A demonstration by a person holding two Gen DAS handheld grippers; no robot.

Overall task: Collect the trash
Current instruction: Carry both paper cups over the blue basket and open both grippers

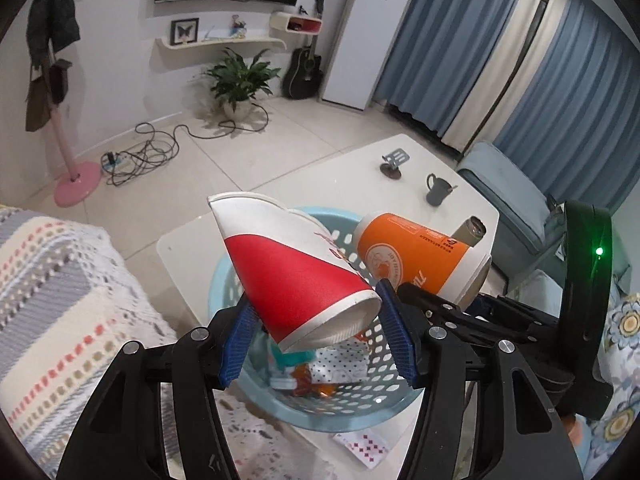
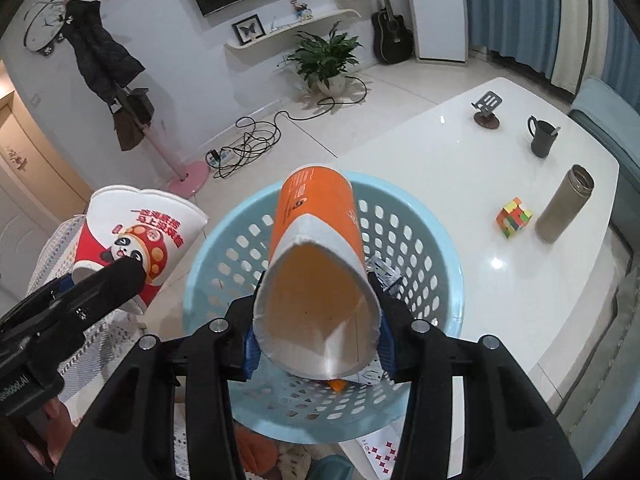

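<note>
Left gripper (image 1: 316, 344) clamps my red-and-white cup (image 1: 292, 268) at frame centre, over the blue basket (image 1: 218, 280). Right gripper (image 2: 316, 346) pinches the orange cup (image 2: 320, 264), centre frame above the basket; I'd release both squarely inside the rim.

A red-and-white cup (image 1: 296, 272) printed with a panda is seen at the left, and an orange cup (image 2: 320, 216) with a white rim band and orange inside at the right. The basket (image 2: 416, 208) is pale blue, perforated with rows of holes. Blue pads (image 1: 396, 332) are carried on black grippers. The table (image 2: 460, 160) is glossy white. On it are seen a dark grey mug (image 2: 542, 136), an olive-grey flask (image 2: 564, 210) and a multicoloured cube (image 2: 514, 217). At the near left, a white crochet cover (image 1: 60, 280) is striped grey, with red and yellow dashes.
</note>
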